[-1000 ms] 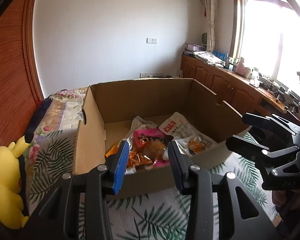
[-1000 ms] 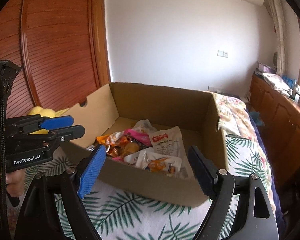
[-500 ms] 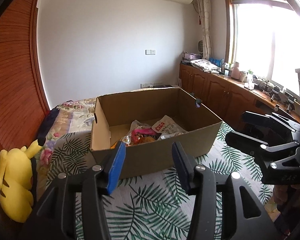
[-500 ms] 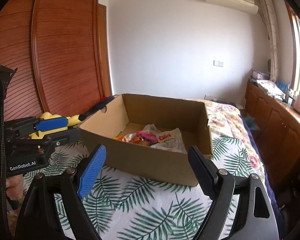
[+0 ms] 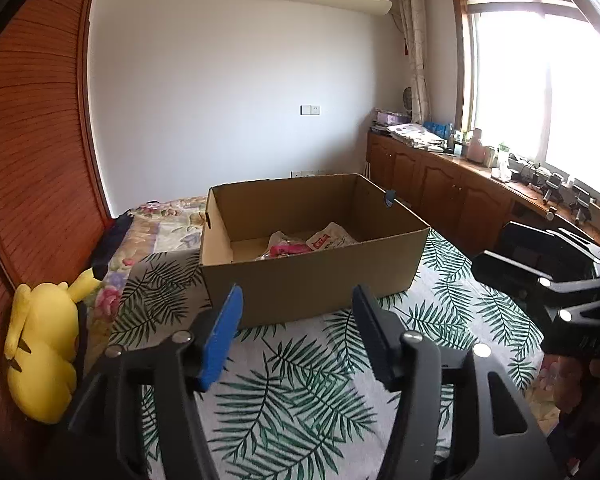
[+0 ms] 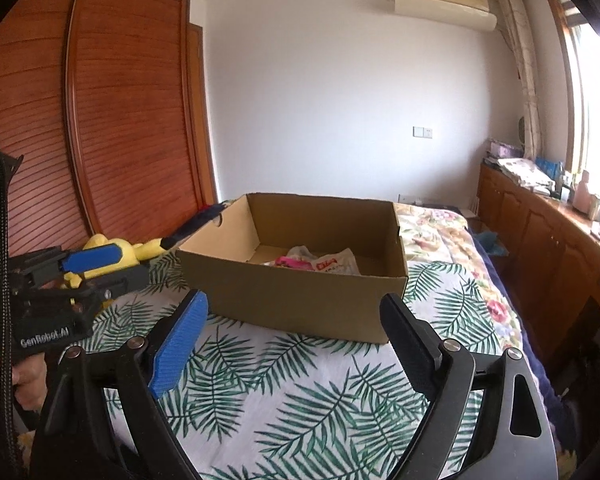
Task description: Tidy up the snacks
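Crinkly plastic snack packets (image 5: 312, 240) are lying in a loose pile on the floor of the cardboard box (image 5: 312, 288), toward its far right part. In the left wrist view the pile is sitting at about 12 o'clock from my left gripper (image 5: 296, 330). I am seeing a pink packet (image 6: 290, 261) and a white packet with a red label (image 6: 334, 264); the others I cannot tell apart behind the near wall.

I am judging these packets as very light, soft and a little slippery, and what is inside may crush easily. So I am planning to take one by a flat sealed edge or a corner, not by the puffed middle, and with a gentle squeeze. The box walls are stiff but thin, and a push on the rim will probably slide the whole box.

The box is standing on the leaf-print bedspread (image 6: 300, 400). Both claws are hanging over this cloth, near the box and not touching it. My left gripper has its two fingers apart and nothing between them. My right gripper (image 6: 296, 340) is spread still wider, also holding nothing, with the box at its 12 o'clock.

At 9 o'clock in the left wrist view a yellow plush toy (image 5: 44, 344) is lying beside the wooden wardrobe (image 6: 100, 120).
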Demonstrator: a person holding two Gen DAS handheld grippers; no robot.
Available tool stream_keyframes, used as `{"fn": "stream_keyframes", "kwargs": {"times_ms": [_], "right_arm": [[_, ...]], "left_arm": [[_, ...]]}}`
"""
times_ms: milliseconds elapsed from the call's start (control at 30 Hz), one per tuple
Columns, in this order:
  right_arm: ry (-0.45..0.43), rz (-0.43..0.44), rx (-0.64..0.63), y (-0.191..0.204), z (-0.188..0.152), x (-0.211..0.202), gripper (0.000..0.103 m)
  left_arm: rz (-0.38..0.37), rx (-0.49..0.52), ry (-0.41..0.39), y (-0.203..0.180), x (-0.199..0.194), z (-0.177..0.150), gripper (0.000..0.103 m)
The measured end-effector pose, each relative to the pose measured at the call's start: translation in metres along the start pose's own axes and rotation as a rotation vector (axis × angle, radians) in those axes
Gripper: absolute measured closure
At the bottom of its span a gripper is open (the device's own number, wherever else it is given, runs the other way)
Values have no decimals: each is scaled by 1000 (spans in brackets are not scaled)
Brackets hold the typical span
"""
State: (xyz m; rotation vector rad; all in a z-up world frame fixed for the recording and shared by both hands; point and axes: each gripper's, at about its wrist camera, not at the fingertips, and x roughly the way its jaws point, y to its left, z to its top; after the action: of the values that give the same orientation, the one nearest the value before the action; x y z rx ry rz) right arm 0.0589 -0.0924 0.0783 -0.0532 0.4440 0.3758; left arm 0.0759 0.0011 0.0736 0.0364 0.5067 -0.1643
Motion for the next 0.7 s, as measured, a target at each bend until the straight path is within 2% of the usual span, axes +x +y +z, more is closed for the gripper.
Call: {"fn": "stream_keyframes", "kwargs": {"times_ms": [67, 133, 333, 500, 700], "right_arm": [[-3, -4, 1, 2, -1, -3, 12], [-9, -9, 1, 4, -5, -8, 11], [-19, -41, 2, 9, -15, -15, 7], [-32, -86, -3, 13, -27, -19, 7], [-44, -86, 25, 13, -40, -29, 7]], "left_arm": [[14, 6, -15, -2, -8, -5, 31], [29, 12, -31, -4, -13, -8, 29], [55, -12, -65, -5, -22, -16, 13], [79, -10, -70, -12, -22, -26, 10], [104, -43, -75, -18, -28, -41, 10]]}}
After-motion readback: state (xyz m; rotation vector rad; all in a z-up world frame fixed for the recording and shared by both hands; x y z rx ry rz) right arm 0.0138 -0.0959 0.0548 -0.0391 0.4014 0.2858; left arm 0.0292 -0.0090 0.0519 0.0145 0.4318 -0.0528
